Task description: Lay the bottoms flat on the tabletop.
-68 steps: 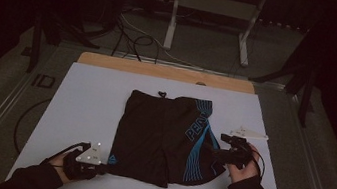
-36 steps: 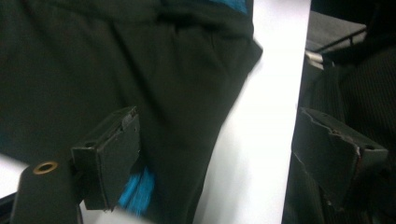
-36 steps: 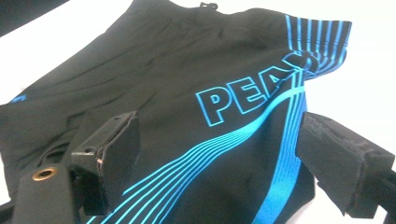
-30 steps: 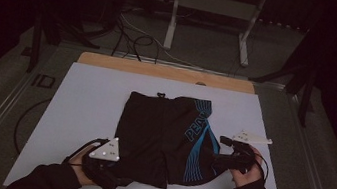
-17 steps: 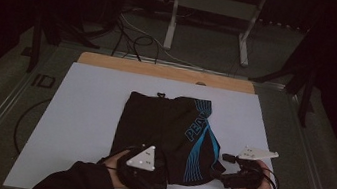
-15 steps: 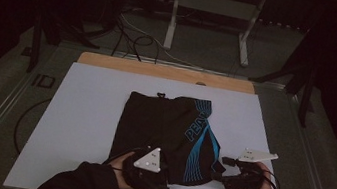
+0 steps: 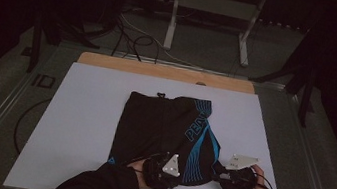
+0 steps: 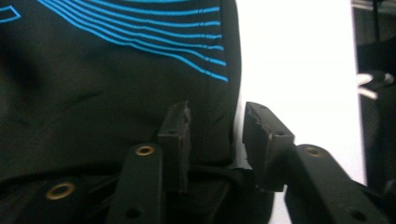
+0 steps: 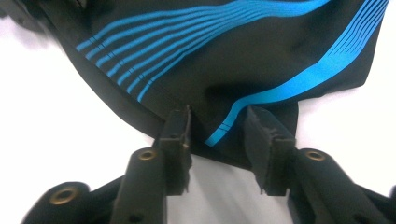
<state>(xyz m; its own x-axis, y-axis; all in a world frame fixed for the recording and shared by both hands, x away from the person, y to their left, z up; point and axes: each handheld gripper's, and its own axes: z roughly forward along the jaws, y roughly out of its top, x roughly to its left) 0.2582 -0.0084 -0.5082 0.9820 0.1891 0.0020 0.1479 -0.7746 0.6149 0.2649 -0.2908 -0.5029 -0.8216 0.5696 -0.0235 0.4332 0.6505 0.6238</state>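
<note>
Since 2.3 s earlier, the left gripper [image 7: 164, 167] had travelled from the table's left near side across to the shorts' bottom hem, and the right gripper [image 7: 237, 174] had slid slightly nearer the person. Its jaws stood spread in the left gripper view, with a fold of black fabric rising between them. The right gripper's jaws were likewise spread in its own view, straddling the hem beside a blue stripe without pinching it.

1 pair of black shorts [image 7: 167, 124] lay flat on the middle of the white table [image 7: 88, 113], waistband away from the person. Thin blue lines curved over 1 leg, and blue lettering read "PEAK". 2 grey plates topped the 2 grippers. 2 dark sleeves [image 7: 97, 185] entered from the near edge. Cables [image 7: 130, 33] lay on the floor beyond.
</note>
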